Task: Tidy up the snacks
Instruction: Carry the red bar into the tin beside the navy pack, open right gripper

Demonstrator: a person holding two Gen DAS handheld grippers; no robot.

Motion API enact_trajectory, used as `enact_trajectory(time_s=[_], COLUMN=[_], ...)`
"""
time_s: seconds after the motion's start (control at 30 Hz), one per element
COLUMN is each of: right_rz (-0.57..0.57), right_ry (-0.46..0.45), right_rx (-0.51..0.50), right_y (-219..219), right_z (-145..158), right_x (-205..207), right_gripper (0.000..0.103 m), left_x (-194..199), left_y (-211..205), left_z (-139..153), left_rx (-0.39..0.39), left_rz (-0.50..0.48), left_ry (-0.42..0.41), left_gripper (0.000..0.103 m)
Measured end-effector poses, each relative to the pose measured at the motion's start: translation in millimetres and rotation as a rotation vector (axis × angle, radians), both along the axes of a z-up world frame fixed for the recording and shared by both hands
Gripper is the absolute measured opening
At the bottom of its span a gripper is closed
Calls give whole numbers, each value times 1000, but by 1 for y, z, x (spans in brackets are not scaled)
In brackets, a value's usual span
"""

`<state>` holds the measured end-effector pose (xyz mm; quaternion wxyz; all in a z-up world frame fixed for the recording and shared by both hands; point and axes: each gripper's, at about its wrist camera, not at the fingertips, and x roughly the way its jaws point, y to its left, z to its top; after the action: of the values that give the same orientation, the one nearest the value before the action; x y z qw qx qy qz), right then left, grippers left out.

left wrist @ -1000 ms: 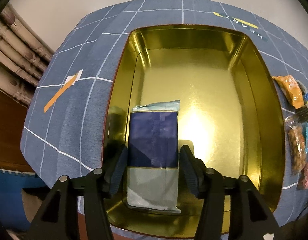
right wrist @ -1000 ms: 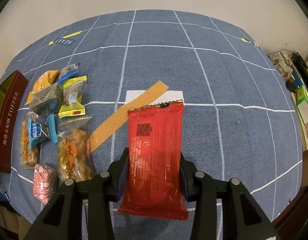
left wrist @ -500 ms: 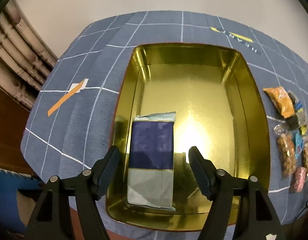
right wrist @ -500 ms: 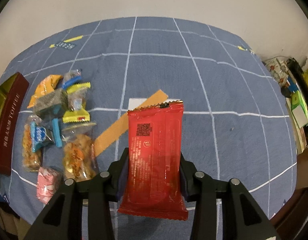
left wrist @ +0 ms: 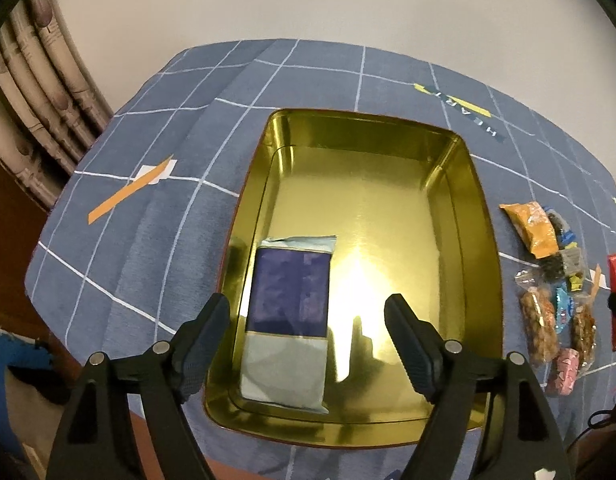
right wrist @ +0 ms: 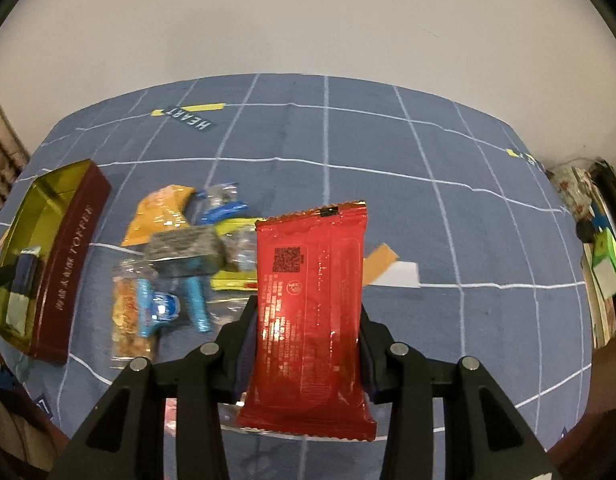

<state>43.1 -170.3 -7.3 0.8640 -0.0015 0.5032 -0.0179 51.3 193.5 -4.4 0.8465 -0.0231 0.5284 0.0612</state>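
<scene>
A gold-lined tin (left wrist: 482,216) with dark red outer walls (right wrist: 70,264) sits on the blue checked cloth. A navy and pale blue packet (left wrist: 290,316) lies flat in the tin's near left corner. My left gripper (left wrist: 308,312) hovers above it, its jaws still opening, and the pads touch nothing. My right gripper (right wrist: 306,316) is shut on a red snack packet (right wrist: 312,312), held upright above the cloth. A pile of small wrapped snacks (right wrist: 180,264) lies between the tin and the red packet; the same pile (left wrist: 556,280) shows right of the tin.
An orange tape strip on a white patch (left wrist: 132,192) marks the cloth left of the tin, and another (right wrist: 382,266) lies behind the red packet. A ribbed radiator (left wrist: 36,112) stands at far left. Cluttered shelves (right wrist: 604,264) border the table's right edge.
My left jaws have spread away from the navy packet, which stays in the tin, and the gripper has risen. My right gripper has moved with the red packet toward the snack pile and tin.
</scene>
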Motion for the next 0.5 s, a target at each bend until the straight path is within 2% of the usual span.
enact_trajectory(time_s=[0.13,0.27,0.5], right_rz=[49,122,268], right_ry=[11,12,3], right_rx=[4,4,30], right_y=[18,45,109], right_z=[-1,1,7], right_x=[2,6,10], right_gripper=[42,42,42], left_x=[-2,-4,-13], left_y=[0,10,38], left_z=[10,19,21], left_rx=[23,6,17], left_rz=[19,63,188], left_ry=[-50,-90,-99], left_gripper=[77,78,80])
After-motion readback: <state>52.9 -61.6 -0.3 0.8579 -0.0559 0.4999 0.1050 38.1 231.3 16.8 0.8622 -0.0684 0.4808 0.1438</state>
